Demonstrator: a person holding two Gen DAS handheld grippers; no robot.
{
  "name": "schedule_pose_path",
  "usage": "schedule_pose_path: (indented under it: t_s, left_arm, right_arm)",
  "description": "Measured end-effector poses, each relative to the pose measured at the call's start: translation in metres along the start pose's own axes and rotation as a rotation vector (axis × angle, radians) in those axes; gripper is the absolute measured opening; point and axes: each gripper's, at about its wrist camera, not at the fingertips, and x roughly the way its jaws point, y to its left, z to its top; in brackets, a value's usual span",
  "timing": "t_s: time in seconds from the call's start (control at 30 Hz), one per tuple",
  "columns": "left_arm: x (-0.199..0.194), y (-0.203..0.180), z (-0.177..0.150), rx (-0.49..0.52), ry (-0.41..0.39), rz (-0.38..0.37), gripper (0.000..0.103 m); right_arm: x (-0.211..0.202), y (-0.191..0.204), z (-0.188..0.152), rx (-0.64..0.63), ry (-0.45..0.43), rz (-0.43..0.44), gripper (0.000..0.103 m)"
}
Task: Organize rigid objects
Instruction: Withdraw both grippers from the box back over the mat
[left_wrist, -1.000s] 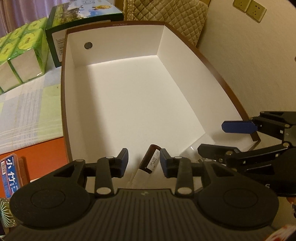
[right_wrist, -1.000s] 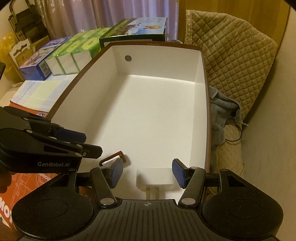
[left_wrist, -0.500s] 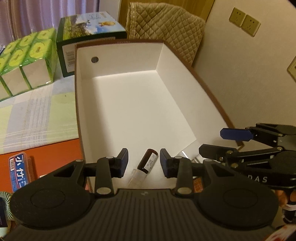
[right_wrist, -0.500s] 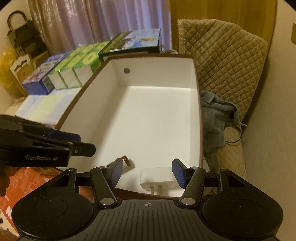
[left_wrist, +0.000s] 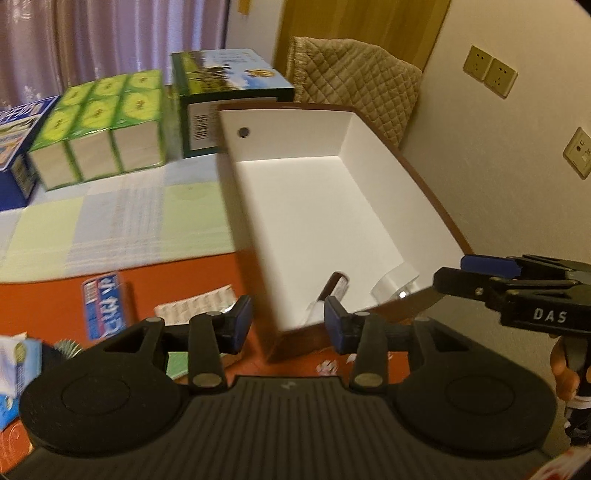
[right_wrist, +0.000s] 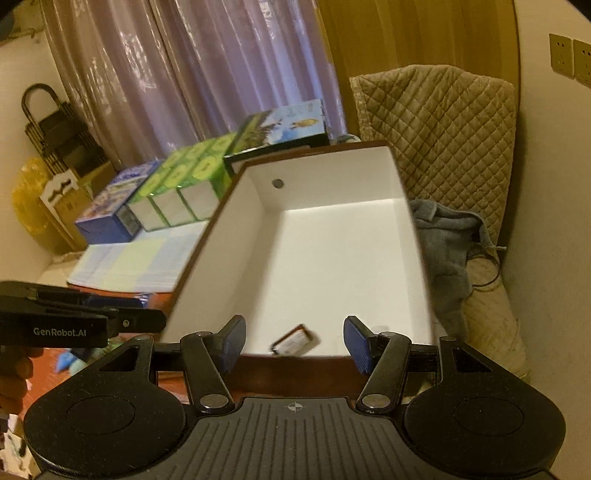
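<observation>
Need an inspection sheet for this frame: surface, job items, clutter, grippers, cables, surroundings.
Surface: orange tabletop, with a pale checked cloth over its far part.
Job's things: white-lined box holds a brown vial and a white plug adapter, both lying at its near end.
Clutter: blue-and-red packet, white ribbed strip, green tissue packs, green carton, blue carton.
Grippers: left gripper jaws opening, nothing between them; right gripper open, empty; both hang at the box's near edge.
Cables: dark cord on the bedding beside the box.
Surroundings: curtains, quilted cover, wall sockets.
</observation>
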Motion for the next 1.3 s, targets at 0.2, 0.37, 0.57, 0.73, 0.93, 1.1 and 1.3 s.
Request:
schedule_pose_path:
  t_s: [0.2, 0.37, 0.57, 0.73, 0.93, 1.1, 1.3]
  left_arm:
    - [-0.027, 0.033, -0.024, -0.026, -0.005, 0.015, 0.043]
    - [-0.046, 0.061, -0.045, -0.037, -0.002, 0.026, 0.043]
    - [-0.063, 0.095, -0.068, -0.06, 0.006, 0.066, 0.043]
    - [-0.074, 0.122, -0.084, -0.074, 0.005, 0.114, 0.043]
    - [-0.081, 0.15, -0.098, -0.067, 0.005, 0.18, 0.043]
    - [-0.082, 0.171, -0.105, -0.073, 0.012, 0.209, 0.043]
    - [-0.072, 0.181, -0.106, -0.047, 0.016, 0.231, 0.043]
  right_arm:
    - [-0.004, 0.039, -0.017, -0.012, -0.001, 0.039, 0.056]
    - [0.002, 0.074, -0.032, -0.021, 0.017, 0.063, 0.056]
    - [0.022, 0.11, -0.049, -0.022, 0.069, 0.092, 0.056]
    - [0.042, 0.136, -0.061, -0.03, 0.116, 0.108, 0.056]
    - [0.066, 0.16, -0.071, -0.036, 0.162, 0.106, 0.056]
    - [0.084, 0.17, -0.077, -0.019, 0.194, 0.081, 0.056]
    - [0.096, 0.168, -0.082, 0.026, 0.213, 0.026, 0.056]
